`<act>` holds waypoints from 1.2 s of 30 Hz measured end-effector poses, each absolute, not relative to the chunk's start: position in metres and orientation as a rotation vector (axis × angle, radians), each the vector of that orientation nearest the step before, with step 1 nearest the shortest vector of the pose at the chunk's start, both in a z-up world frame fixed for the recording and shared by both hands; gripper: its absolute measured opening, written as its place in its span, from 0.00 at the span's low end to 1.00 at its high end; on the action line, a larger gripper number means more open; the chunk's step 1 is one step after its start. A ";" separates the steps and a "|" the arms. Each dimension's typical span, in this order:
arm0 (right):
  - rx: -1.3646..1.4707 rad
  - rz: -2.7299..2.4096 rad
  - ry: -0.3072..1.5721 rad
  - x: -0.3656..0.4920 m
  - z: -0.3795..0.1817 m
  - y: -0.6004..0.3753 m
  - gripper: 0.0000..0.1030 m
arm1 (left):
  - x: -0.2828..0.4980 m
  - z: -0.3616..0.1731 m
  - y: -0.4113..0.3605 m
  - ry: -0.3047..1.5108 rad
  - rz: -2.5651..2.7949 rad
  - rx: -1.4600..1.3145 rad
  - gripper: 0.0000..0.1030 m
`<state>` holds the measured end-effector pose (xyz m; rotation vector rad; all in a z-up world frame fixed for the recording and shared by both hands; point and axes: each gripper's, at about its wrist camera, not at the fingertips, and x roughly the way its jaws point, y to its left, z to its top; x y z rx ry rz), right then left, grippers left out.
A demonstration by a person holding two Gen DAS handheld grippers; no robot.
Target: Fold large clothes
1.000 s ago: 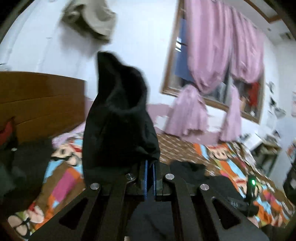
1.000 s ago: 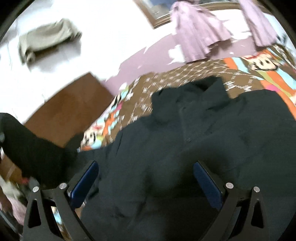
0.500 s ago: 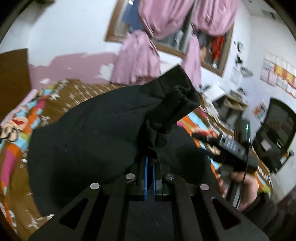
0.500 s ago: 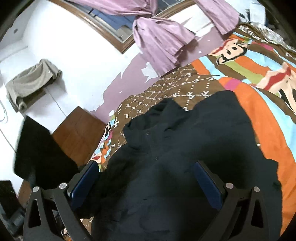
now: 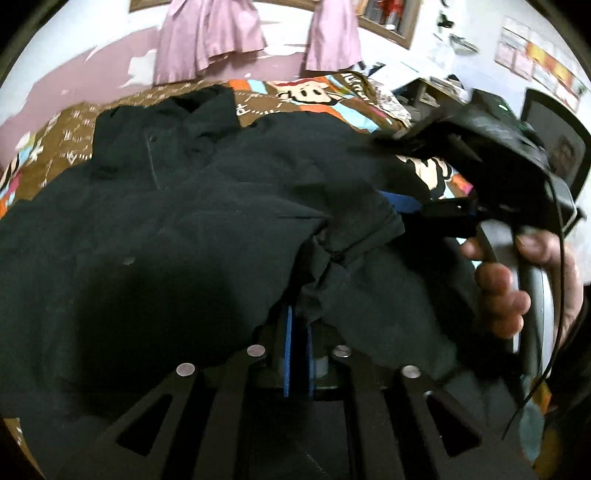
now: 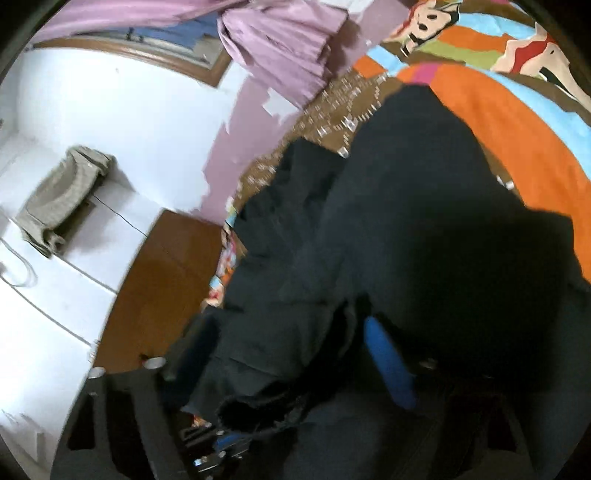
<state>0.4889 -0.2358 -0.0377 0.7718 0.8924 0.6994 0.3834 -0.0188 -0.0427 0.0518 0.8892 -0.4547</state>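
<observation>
One big black jacket (image 5: 192,229) sprawls across the patterned bedspread (image 6: 517,122). Left gripper (image 5: 298,332) is pinched on its sleeve cuff (image 5: 354,236); right gripper (image 5: 424,206), fingers apart, reaches in beside it. Looks soft, bulky, floppy; best held at cuff, hem or seams.

black jacket (image 5: 184,229) covering bedspread (image 6: 517,122), headboard (image 6: 159,288) beside

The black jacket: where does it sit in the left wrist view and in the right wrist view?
Left wrist view: the black jacket fills the centre and left, spread on the colourful bedspread, a fold clamped in the left gripper.
Right wrist view: it runs from centre to the bottom edge.
Shared landmark: the pink curtain near the top of both views.
</observation>
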 end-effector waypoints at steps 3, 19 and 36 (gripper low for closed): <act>0.728 0.674 0.940 0.485 -0.043 -0.230 0.49 | 0.384 -0.052 -0.016 0.900 -0.498 0.031 0.23; 0.454 0.418 0.717 0.449 0.017 -0.236 0.05 | 0.362 0.019 0.092 0.680 -0.326 -0.241 0.67; 0.055 0.434 0.618 0.464 0.034 -0.196 0.66 | 0.427 -0.007 0.103 0.783 -0.309 -0.093 0.67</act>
